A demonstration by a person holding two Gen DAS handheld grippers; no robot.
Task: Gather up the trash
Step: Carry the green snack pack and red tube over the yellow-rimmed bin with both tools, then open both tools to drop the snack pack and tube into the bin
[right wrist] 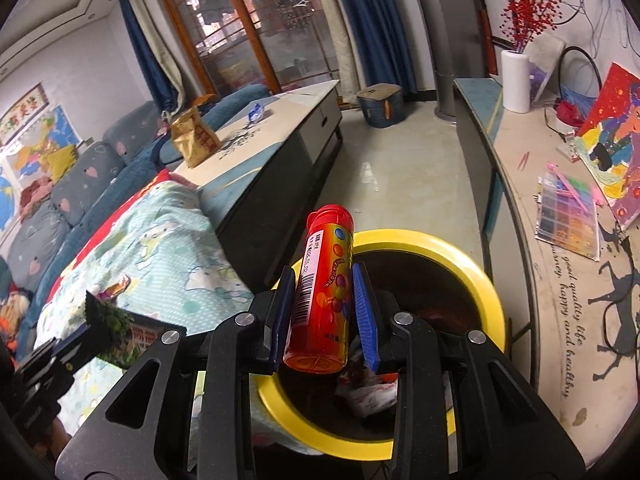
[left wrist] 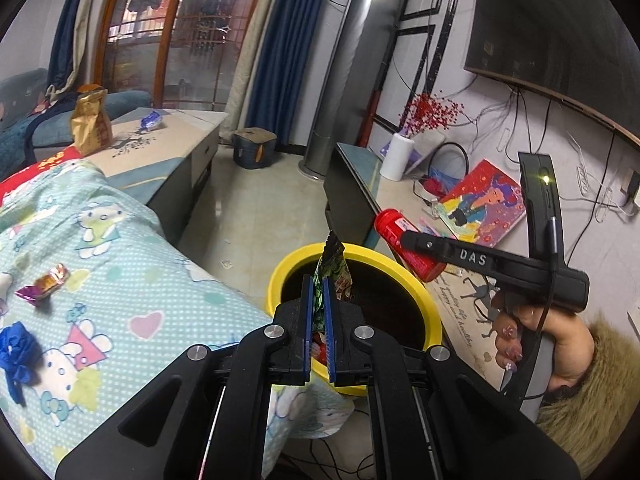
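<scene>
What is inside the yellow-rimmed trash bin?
In the trash bin, crumpled white and red waste lies at the bottom. The red candy tube and the right gripper cover the rest.

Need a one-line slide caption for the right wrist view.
Right tool grips a red candy tube over the yellow-rimmed bin.

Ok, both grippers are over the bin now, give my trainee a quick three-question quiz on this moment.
1. True or false: the left gripper is shut on a green wrapper.
2. What does the right gripper hold? A) red candy tube B) paper bag C) blue bow
3. What colour is the bin's rim?

Key: 1 true; 2 A, the red candy tube; 3 yellow.
</scene>
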